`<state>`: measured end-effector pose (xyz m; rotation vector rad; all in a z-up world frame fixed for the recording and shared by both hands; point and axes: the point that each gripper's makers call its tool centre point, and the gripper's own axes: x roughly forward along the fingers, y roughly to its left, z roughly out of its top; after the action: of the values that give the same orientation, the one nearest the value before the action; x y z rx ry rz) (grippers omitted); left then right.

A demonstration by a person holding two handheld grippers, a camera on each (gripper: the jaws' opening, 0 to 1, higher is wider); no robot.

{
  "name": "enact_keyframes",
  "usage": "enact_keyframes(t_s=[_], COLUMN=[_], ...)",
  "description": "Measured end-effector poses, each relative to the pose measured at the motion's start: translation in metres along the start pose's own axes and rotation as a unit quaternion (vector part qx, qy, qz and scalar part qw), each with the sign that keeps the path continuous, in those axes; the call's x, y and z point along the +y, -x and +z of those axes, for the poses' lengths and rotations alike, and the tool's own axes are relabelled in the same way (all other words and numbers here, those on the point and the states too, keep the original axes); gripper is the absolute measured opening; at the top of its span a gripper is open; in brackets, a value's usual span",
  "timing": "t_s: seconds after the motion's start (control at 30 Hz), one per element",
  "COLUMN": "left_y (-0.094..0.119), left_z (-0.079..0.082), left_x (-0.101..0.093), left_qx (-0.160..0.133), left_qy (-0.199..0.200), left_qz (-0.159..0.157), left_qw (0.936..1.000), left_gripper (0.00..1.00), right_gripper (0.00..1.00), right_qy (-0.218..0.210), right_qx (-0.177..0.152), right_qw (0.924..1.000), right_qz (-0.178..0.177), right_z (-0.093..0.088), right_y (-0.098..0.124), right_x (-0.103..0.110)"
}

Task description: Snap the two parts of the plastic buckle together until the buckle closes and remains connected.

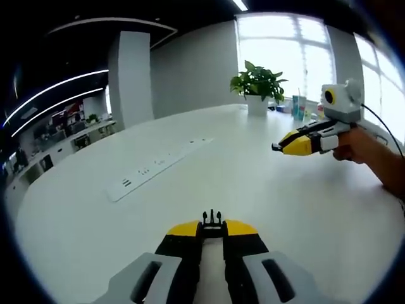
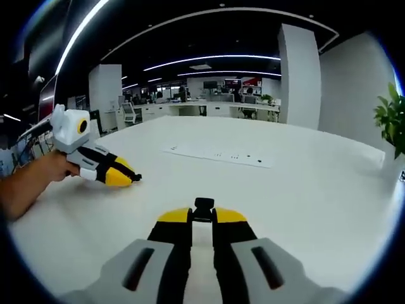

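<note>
Open office, wide white tabletop [image 1: 266, 190]. My left gripper [image 1: 212, 223] clamps the pronged buckle half [image 1: 212, 218]; my right gripper [image 2: 202, 212] clamps the socket half [image 2: 203, 204]. Halves well apart above the tabletop; joining not yet done.

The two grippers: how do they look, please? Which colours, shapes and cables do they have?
Both look alike. The left gripper and the right gripper have grey bodies, black jaws and yellow tips. Seen from the side, each tapers to a point, and a thin dark cable trails from the right one.
</note>
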<state>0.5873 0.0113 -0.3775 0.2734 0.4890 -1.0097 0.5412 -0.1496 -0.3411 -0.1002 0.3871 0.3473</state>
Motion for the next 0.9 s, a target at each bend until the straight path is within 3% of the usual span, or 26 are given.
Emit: enact_keyframes(t_s=[0.37,0.47,0.57,0.7,0.9], left_y=[0.012,0.013,0.016,0.022,0.029], left_z=[0.012,0.011,0.012,0.023,0.033], left_x=[-0.004,-0.003,0.000,-0.004,-0.010], left_qx=[-0.014,-0.011,-0.011,-0.033,-0.041], left_qy=[0.000,-0.006,0.001,0.011,0.012], left_qz=[-0.002,0.000,0.001,-0.015,-0.020], left_qw=[0.9999,0.9999,0.9999,0.9993,0.9989], left_gripper=[0.10,0.10,0.10,0.10,0.10], right_gripper=[0.09,0.09,0.09,0.09,0.09], right_qy=[0.005,-0.010,0.005,0.018,0.016], right_qx=[-0.008,-0.014,-0.012,-0.015,-0.016], right_qw=[0.9989,0.9977,0.9974,0.9963,0.9933], right_qz=[0.046,0.066,0.072,0.083,0.113], right_z=[0.008,0.012,0.016,0.028,0.027], right_y=[-0.008,-0.010,-0.011,-0.012,-0.010], right_x=[-0.005,-0.008,-0.012,-0.015,-0.007])
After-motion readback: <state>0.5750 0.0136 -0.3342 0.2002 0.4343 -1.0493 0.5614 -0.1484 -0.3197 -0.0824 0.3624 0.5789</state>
